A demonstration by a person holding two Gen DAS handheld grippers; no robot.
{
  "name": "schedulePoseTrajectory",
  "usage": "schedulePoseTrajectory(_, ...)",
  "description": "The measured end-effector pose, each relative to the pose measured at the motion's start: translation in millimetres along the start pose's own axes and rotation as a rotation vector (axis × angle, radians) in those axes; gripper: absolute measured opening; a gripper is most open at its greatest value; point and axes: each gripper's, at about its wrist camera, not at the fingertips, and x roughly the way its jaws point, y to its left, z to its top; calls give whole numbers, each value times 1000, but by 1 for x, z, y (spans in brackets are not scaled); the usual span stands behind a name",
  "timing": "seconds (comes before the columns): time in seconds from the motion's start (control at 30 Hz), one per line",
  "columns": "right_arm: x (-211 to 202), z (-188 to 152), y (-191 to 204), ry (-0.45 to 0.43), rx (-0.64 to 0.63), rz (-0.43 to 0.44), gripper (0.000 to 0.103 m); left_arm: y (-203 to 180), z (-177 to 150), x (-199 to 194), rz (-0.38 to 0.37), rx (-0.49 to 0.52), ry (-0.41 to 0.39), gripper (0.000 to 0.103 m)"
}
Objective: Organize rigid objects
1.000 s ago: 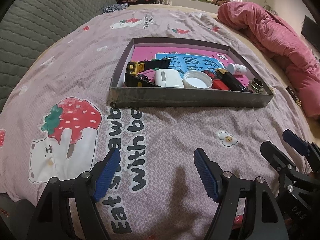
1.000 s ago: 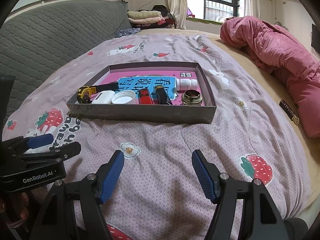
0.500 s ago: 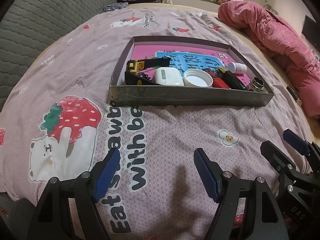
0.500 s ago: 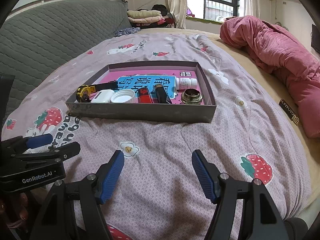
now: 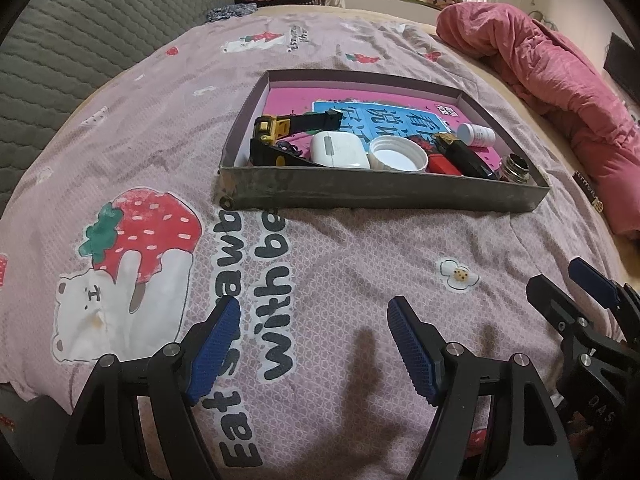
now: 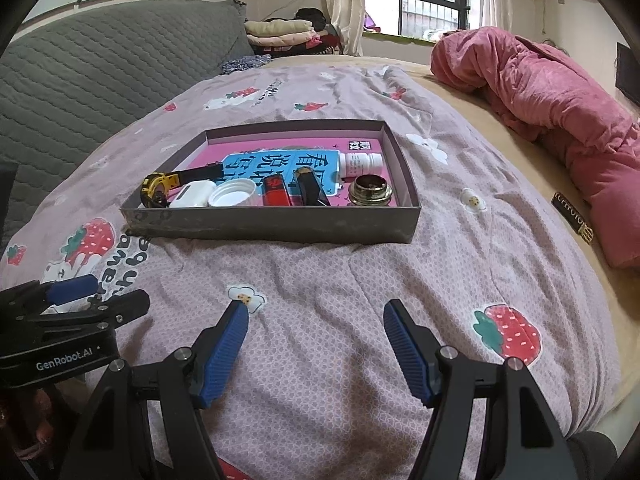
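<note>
A shallow grey box point(image 5: 384, 194) point(image 6: 276, 226) lies on the bedspread with a pink and blue book on its floor. Along its near side sit a yellow tape measure point(image 5: 274, 130) point(image 6: 158, 186), a white earbud case point(image 5: 338, 150) point(image 6: 192, 196), a white lid point(image 5: 396, 154) point(image 6: 232, 196), a red lighter point(image 6: 276, 192), a black lighter point(image 5: 464, 158) point(image 6: 310, 190), a metal cap point(image 5: 516, 166) point(image 6: 370, 190) and a white pill bottle point(image 5: 476, 134) point(image 6: 360, 164). My left gripper point(image 5: 314, 320) and right gripper point(image 6: 316, 322) hover open over the bedspread, well short of the box, with nothing between their fingers.
The bed carries a pink strawberry-print cover point(image 5: 340, 260). A rumpled pink quilt point(image 6: 560, 120) lies at the right. A grey padded headboard point(image 6: 100, 76) rises on the left. Folded clothes point(image 6: 280, 32) are stacked near the window. A small black tag point(image 6: 572, 218) lies at the right edge.
</note>
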Motion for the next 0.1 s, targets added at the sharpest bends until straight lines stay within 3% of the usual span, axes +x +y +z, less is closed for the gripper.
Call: schedulePoseTrajectory(0.1, 2, 0, -2, 2, 5, -4, 70, 2, 1, 2, 7, -4, 2, 78)
